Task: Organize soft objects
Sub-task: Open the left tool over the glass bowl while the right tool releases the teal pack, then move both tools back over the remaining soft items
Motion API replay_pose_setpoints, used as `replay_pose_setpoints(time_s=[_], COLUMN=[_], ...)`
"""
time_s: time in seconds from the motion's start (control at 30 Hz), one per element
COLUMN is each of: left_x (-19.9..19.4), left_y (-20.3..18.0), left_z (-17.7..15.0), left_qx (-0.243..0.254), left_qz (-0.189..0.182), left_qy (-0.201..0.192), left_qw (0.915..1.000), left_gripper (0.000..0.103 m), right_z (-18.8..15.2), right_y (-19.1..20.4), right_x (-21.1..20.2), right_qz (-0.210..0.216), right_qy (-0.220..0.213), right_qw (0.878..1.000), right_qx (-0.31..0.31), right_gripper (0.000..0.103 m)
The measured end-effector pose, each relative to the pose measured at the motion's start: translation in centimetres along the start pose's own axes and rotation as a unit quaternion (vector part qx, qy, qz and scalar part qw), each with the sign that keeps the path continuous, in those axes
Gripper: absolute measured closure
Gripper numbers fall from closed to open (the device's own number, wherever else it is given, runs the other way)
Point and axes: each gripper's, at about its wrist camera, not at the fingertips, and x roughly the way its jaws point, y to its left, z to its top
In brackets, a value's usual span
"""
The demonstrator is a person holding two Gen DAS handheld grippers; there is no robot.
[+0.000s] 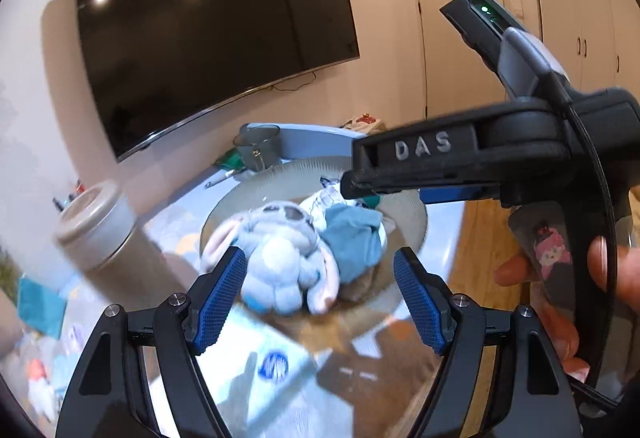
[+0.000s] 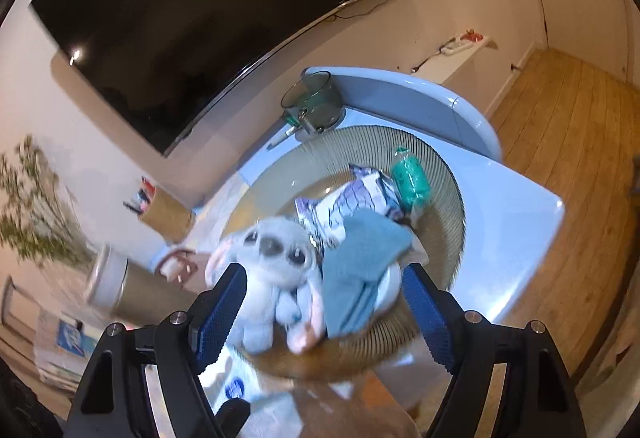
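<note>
A pale blue plush toy (image 1: 276, 254) with pink ears lies in a ribbed round bowl (image 1: 280, 178), next to a teal cloth (image 1: 352, 238) and a white patterned pouch. My left gripper (image 1: 320, 298) is open just in front of the plush, touching nothing. In the right wrist view the same plush (image 2: 272, 278), teal cloth (image 2: 364, 258), patterned pouch (image 2: 360, 194) and a green roll (image 2: 412, 178) lie in the bowl (image 2: 448, 190). My right gripper (image 2: 324, 306) is open over the bowl's near side, with the plush and cloth between its fingers. Its body (image 1: 480, 154) shows in the left view.
A grey canister (image 1: 100, 230) lies tilted left of the bowl. A glass pot (image 2: 312, 102) stands behind the bowl on the pale blue table (image 2: 520, 230). A large dark TV (image 1: 200, 30) hangs on the wall. Wooden floor (image 2: 560, 142) lies to the right.
</note>
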Motion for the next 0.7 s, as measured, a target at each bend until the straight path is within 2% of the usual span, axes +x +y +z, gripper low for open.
replay_pose_setpoints(time_s=[0.07,0.2,0.27,0.37,0.47,0.53,0.57,0.63,0.7], left_x=[-2.3,-6.2,-7.9,-10.1,-11.8,-13.3,-14.0,-14.9,-15.0], left_y=[0.8,4.4,7.0,11.5,16.6,19.6,21.3,23.9,26.5], left_z=[-1.2,-3.8,-5.4,-8.8,-12.2,-14.6,-16.1,-18.3,-20.0], left_qx=[-0.009,-0.056,-0.087,-0.135,-0.181,-0.197,-0.2,-0.207,-0.218], left_qz=[0.014,0.005,0.02,0.062,0.112,0.177,0.224,0.262,0.282], left_qy=[-0.005,-0.002,0.003,0.016,0.034,0.04,0.05,0.068,0.086], left_qw=[0.9998,0.9984,0.996,0.9887,0.9764,0.9634,0.9524,0.9402,0.9305], left_gripper=[0.028,0.028,0.028,0.028,0.028,0.028,0.028,0.028,0.028], right_z=[-1.4,-4.7,-6.3,-8.6,-10.7,-12.2,-13.0,-15.3,-17.3], right_y=[1.1,3.3,4.8,8.2,12.7,16.3,17.6,21.5,24.3], right_x=[-1.2,-3.5,-4.0,-4.4,-4.0,-3.1,-2.6,-1.0,0.8], right_qz=[-0.009,-0.037,-0.026,-0.003,0.024,0.047,0.052,0.065,0.065], right_qy=[-0.003,-0.027,-0.031,-0.032,-0.026,-0.014,-0.009,0.004,0.012], right_qw=[1.0,0.995,0.994,0.991,0.983,0.974,0.97,0.957,0.945], right_qx=[-0.029,-0.085,-0.099,-0.133,-0.18,-0.221,-0.236,-0.284,-0.321], right_gripper=[0.024,0.024,0.024,0.024,0.024,0.023,0.023,0.021,0.021])
